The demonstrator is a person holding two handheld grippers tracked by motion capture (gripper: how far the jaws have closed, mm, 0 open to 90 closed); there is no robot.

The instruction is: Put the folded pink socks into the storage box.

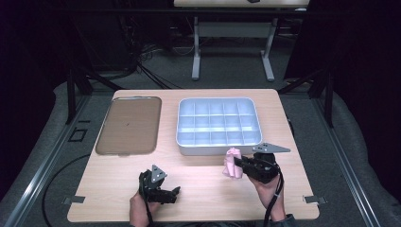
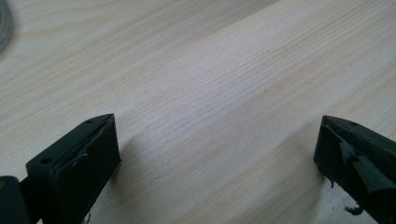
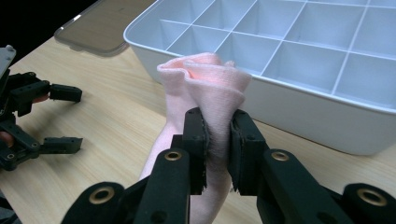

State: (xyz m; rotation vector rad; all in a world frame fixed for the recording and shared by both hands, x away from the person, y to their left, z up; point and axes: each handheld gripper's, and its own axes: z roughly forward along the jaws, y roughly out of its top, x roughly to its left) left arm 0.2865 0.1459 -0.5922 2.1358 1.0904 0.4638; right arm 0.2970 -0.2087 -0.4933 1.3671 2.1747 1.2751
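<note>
A pink folded cloth [image 3: 205, 88] hangs pinched between the jaws of my right gripper [image 3: 217, 126], which is shut on it just in front of the white divided tray [image 3: 299, 107]. From above, the pink cloth [image 1: 232, 164] is held a little over the table near the tray's front wall [image 1: 217, 147], with the right gripper [image 1: 240, 163] pointing left. My left gripper [image 1: 176, 192] rests low near the table's front edge, jaws spread wide with bare wood between them [image 2: 219, 154]. It also appears open at the left of the right gripper view [image 3: 65, 116].
A brown flat lid or tray [image 1: 128, 124] lies at the table's back left. The white tray's compartments look empty. Bare wood stretches between the two grippers. Another table's legs [image 1: 196, 52] stand beyond the far edge.
</note>
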